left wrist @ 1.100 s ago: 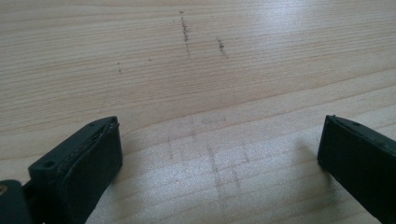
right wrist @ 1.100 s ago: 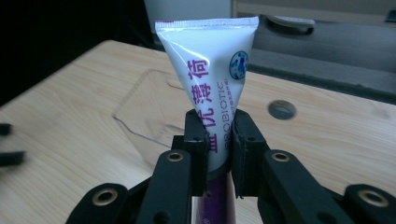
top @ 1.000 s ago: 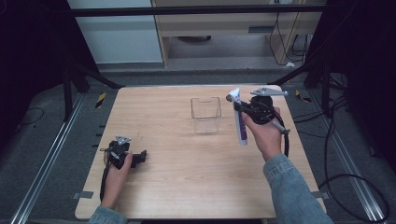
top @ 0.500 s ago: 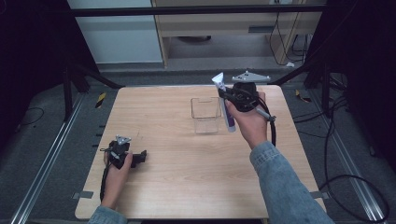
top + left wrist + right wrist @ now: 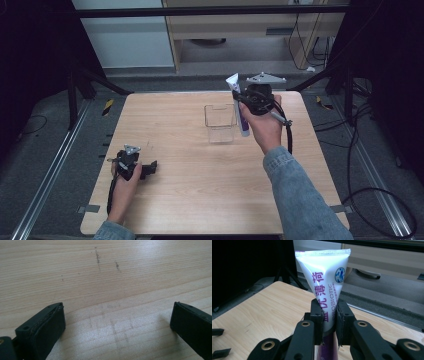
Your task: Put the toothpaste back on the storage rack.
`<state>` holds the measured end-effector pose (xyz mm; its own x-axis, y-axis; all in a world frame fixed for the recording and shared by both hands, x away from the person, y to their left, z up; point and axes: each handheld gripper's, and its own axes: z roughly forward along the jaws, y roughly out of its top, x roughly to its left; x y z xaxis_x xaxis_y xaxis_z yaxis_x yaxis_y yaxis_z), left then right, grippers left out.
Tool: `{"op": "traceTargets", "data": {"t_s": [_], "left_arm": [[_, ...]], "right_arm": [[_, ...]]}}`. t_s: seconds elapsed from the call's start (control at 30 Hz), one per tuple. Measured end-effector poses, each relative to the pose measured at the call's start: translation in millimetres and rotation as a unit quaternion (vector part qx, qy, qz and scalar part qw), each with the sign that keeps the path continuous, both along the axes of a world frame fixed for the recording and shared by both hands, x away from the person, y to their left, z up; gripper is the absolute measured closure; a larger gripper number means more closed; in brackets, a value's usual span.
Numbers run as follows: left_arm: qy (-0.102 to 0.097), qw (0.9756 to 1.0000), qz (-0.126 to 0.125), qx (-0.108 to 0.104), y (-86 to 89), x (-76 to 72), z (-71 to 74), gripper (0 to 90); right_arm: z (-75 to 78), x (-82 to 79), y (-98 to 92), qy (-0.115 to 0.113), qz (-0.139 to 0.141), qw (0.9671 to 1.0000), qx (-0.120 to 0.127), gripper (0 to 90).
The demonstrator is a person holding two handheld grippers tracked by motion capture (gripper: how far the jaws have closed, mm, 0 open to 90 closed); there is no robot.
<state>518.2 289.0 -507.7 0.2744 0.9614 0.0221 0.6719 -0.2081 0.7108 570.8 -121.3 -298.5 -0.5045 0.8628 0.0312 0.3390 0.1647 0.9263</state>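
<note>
Since the earlier high view, your right gripper (image 5: 239,102) carried the toothpaste tube (image 5: 240,107) left, beside the clear box (image 5: 220,123); your left gripper (image 5: 150,167) rested on the bench (image 5: 175,200). Its own view showed fingers (image 5: 42,330) wide. The right gripper view showed fingers (image 5: 318,315) clamping the upright tube (image 5: 325,282).

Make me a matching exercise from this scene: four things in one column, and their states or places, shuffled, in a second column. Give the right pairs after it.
Things:
1. tube
2. clear box
3. left hand-held gripper
4. right hand-held gripper

States or places:
A. jaws apart, low over bare wood
B. stands empty near the middle of the table
C. white and purple, crimped end up
D. jaws clamped on something, raised beside the box

Pairs: 1-C, 2-B, 3-A, 4-D
</note>
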Motion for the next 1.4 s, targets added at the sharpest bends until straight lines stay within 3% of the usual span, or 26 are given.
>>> {"op": "traceTargets", "data": {"t_s": [0.17, 0.37, 0.5, 0.63, 1.03, 1.4], "left_arm": [[0.000, 1.0000, 0.000, 0.000, 0.0, 0.0, 0.0, 0.0], [0.000, 1.0000, -0.001, 0.000, 0.0, 0.2, 0.0, 0.0], [0.000, 1.0000, -0.001, 0.000, -0.1, 0.3, -0.1, 0.0], [-0.001, 1.0000, 0.000, 0.000, -0.1, 0.3, -0.1, 0.0], [0.000, 1.0000, 0.000, -0.001, -0.3, 0.2, -0.1, 0.0], [0.000, 1.0000, -0.001, -0.001, -0.3, 0.4, -0.1, 0.0]], "right_arm": [[0.7, 7.3, 5.6, -0.005, -0.015, 0.9998, 0.006, 78.3], [7.9, 17.9, 15.4, -0.035, -0.033, 0.9988, 0.009, 78.2], [10.5, 28.2, 20.5, -0.059, -0.055, 0.9963, 0.032, 78.2], [12.4, 34.3, 23.9, -0.070, -0.056, 0.9954, 0.035, 78.2], [14.1, 57.8, 36.5, -0.077, -0.052, 0.9945, 0.048, 78.1], [7.6, 60.2, 44.7, -0.082, -0.046, 0.9944, 0.049, 78.0]]}}
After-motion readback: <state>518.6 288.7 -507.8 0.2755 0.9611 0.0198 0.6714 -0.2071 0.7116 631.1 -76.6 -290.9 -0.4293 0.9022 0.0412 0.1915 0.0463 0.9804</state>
